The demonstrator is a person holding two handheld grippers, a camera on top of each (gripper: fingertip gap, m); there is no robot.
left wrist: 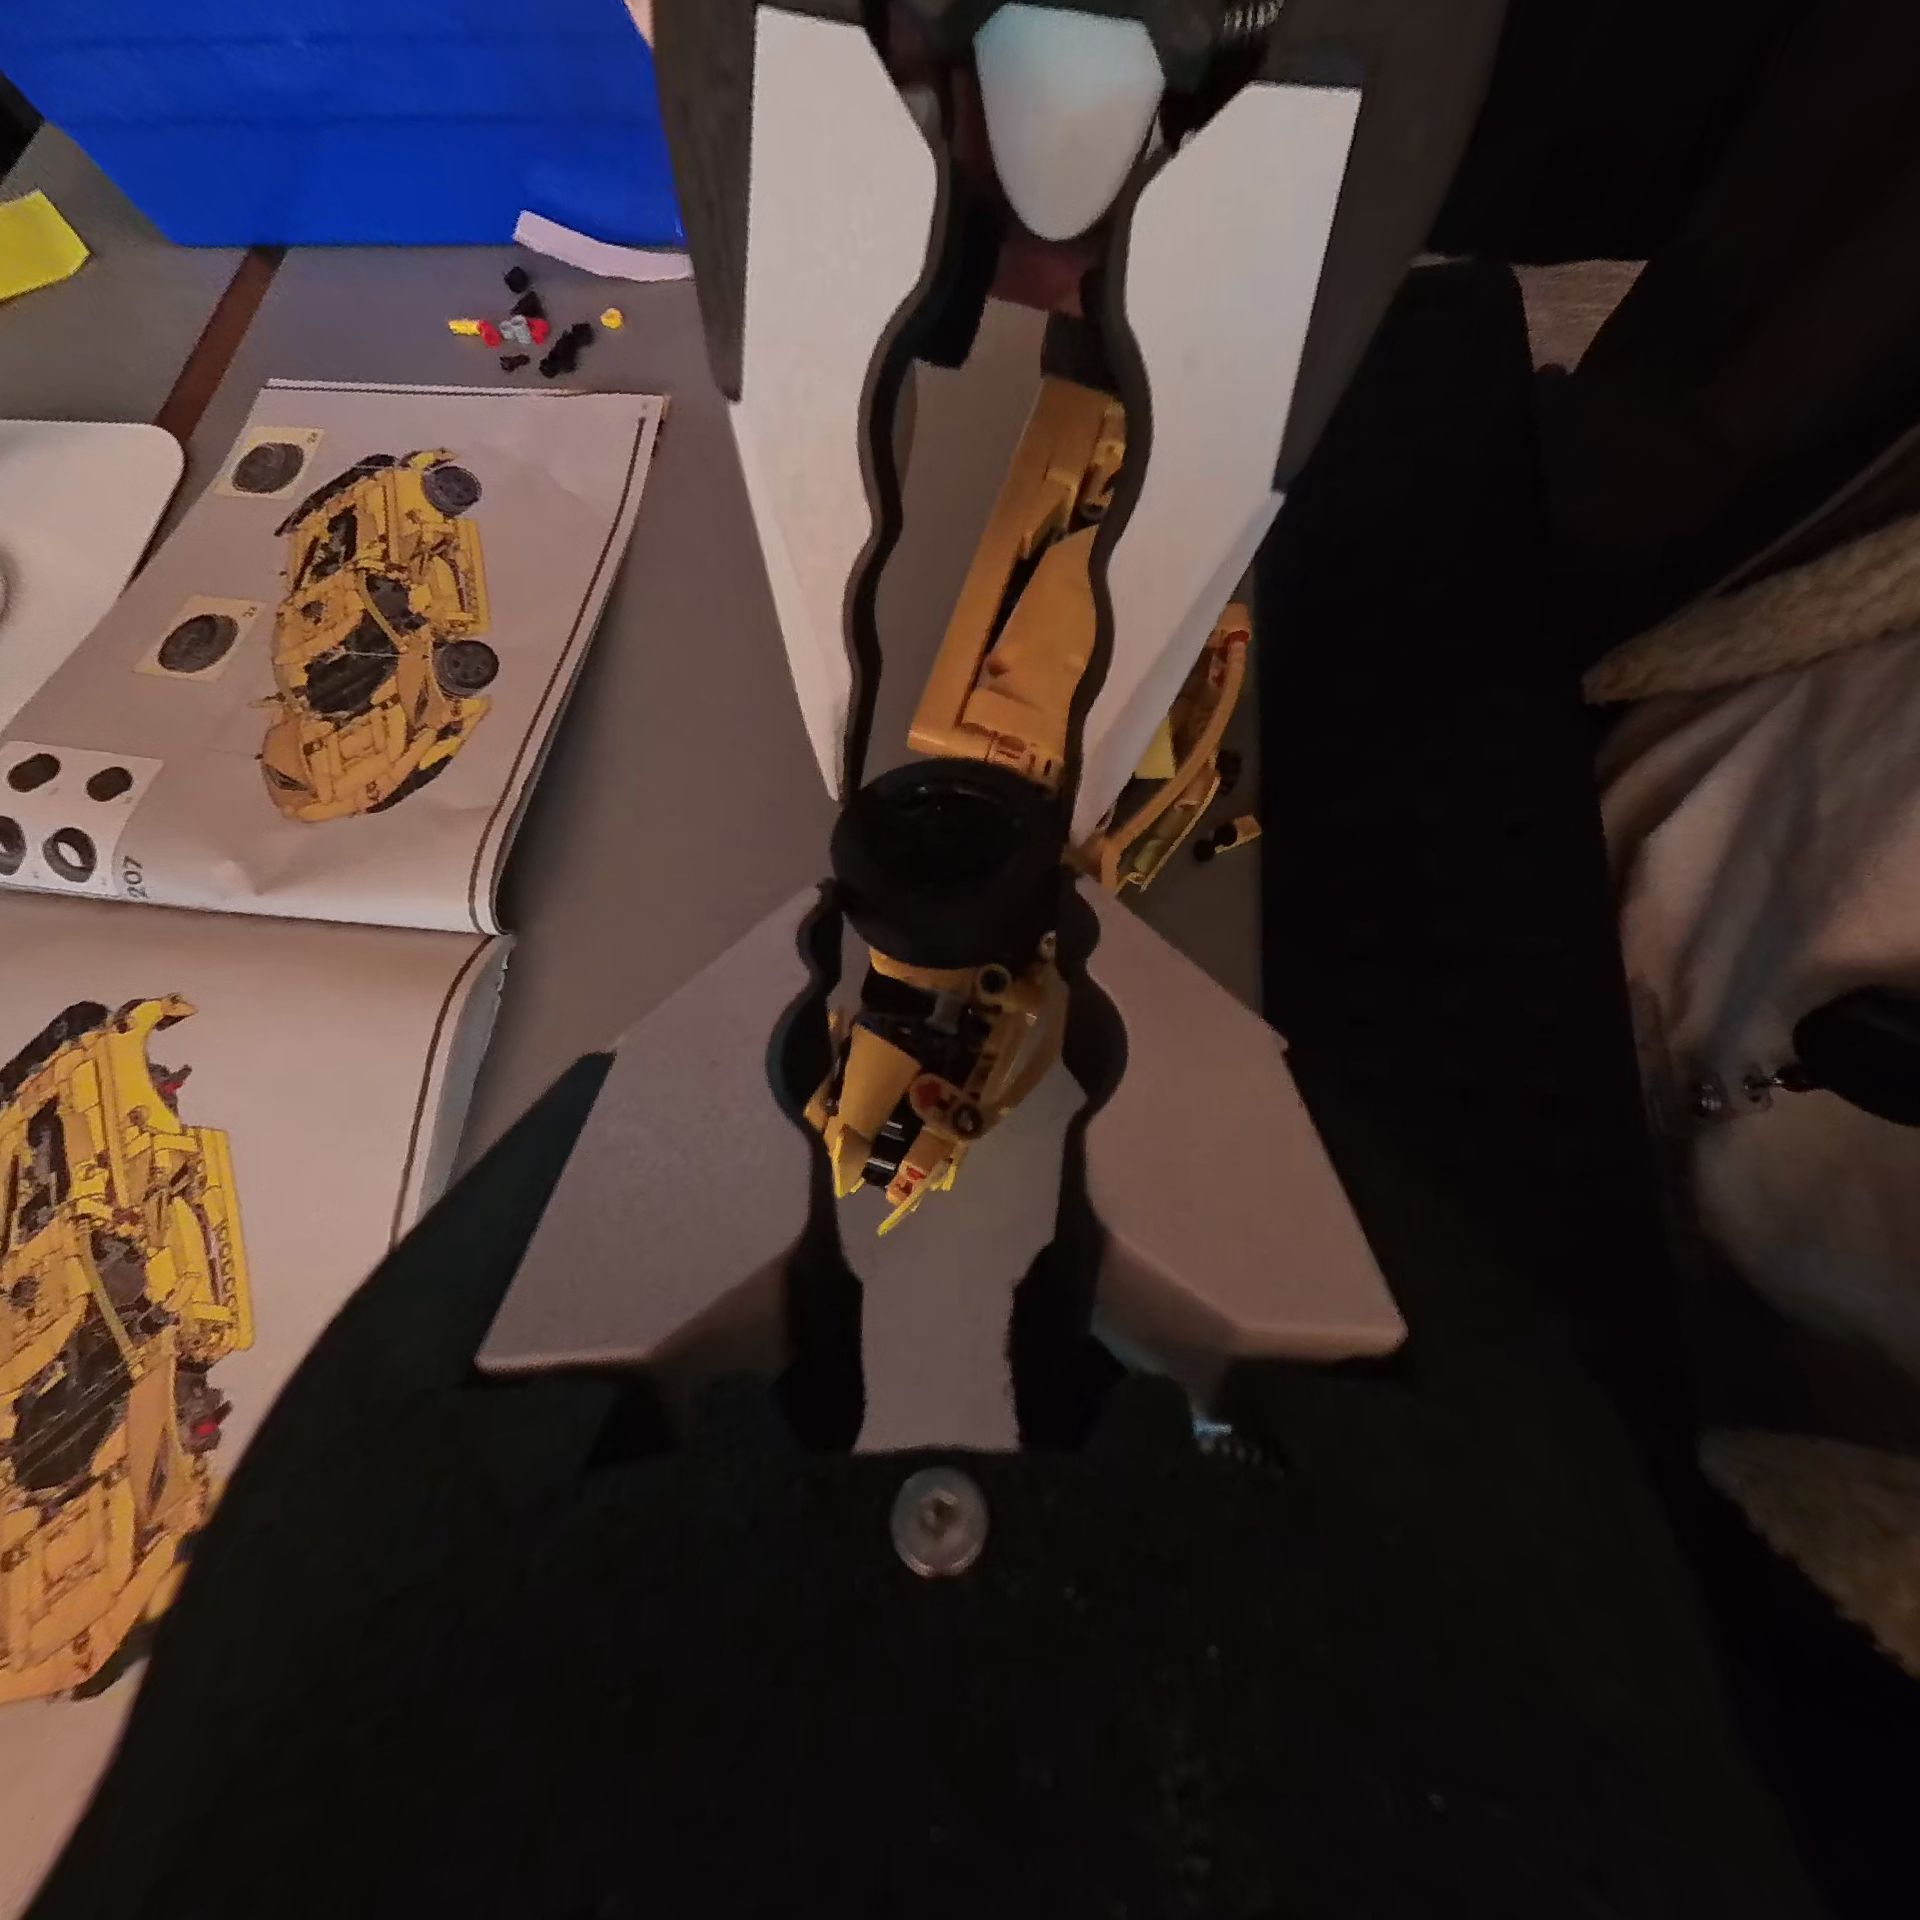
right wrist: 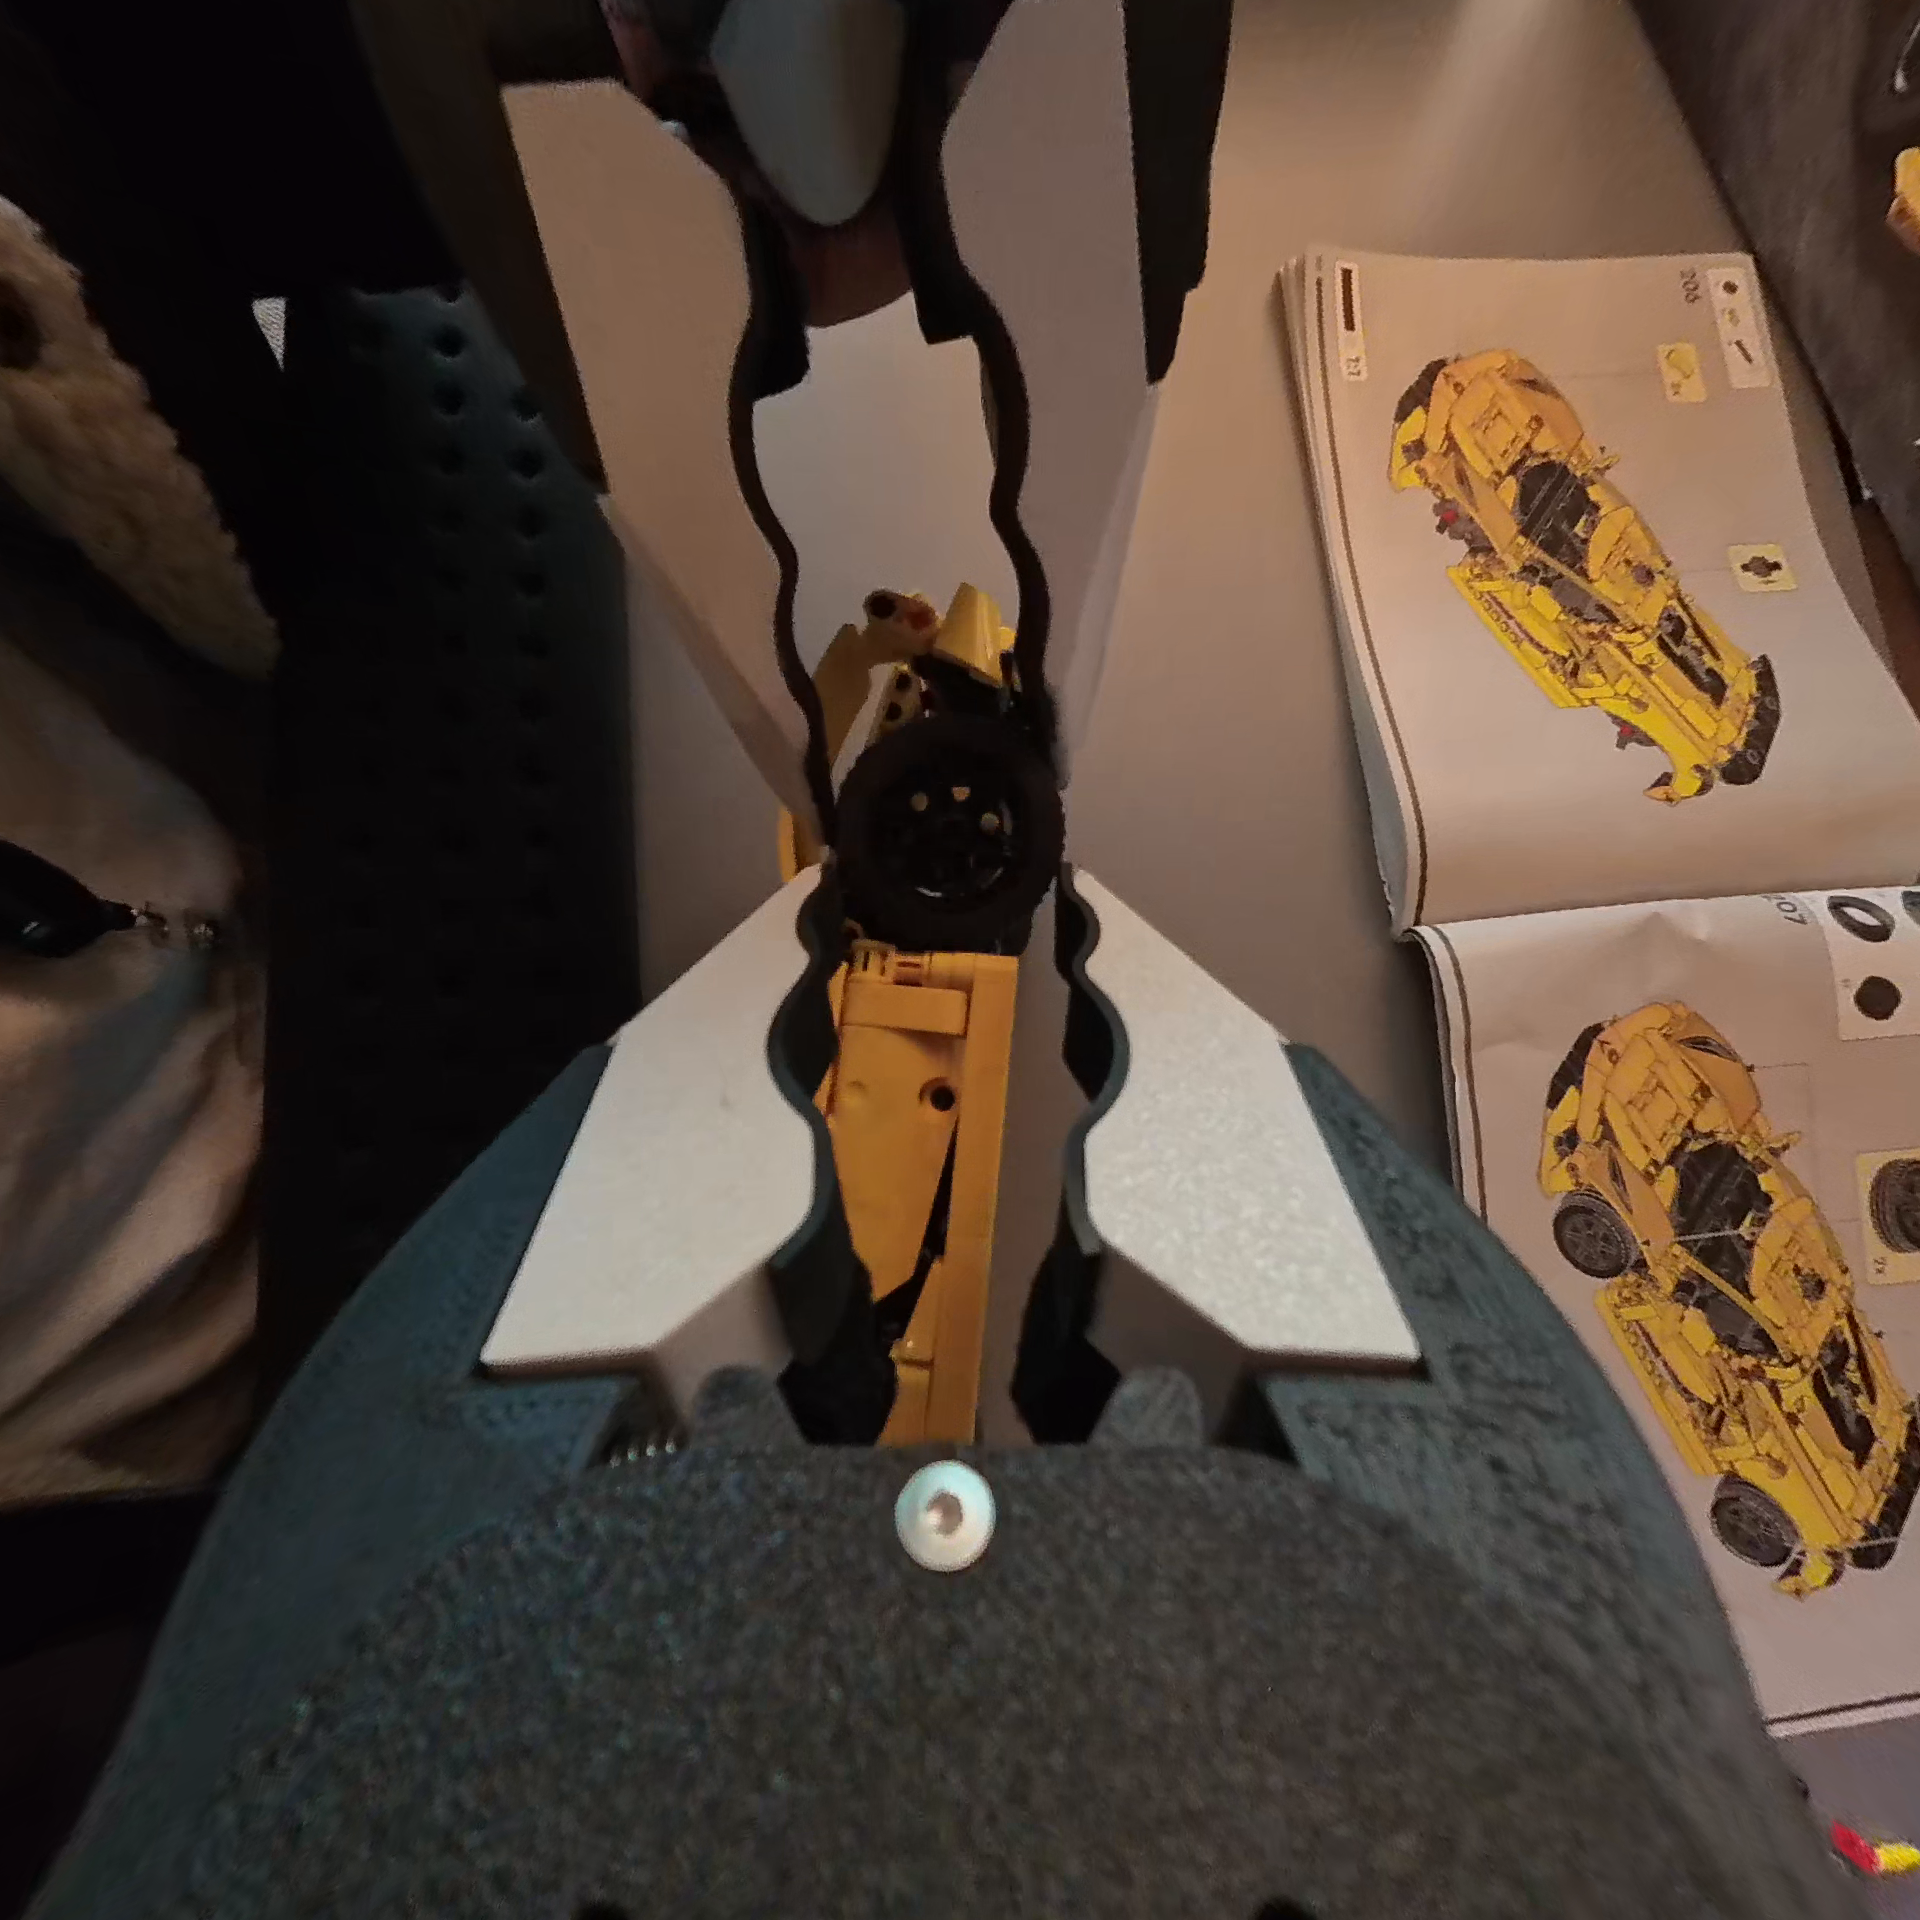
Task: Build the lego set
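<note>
Your left gripper (left wrist: 940,914) and right gripper (right wrist: 945,883) both pinch the black wheel (left wrist: 945,862) on the yellow car (left wrist: 1023,582), beside the open booklet (left wrist: 343,665).

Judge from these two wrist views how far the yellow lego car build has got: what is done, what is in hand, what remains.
Done: the yellow car body looks largely assembled. In hand: the left gripper and right gripper meet tip to tip around a black wheel at the car. Whether it is seated cannot be told. Left: a few loose pieces lie beyond the open instruction booklet; other wheels are hidden.
</note>
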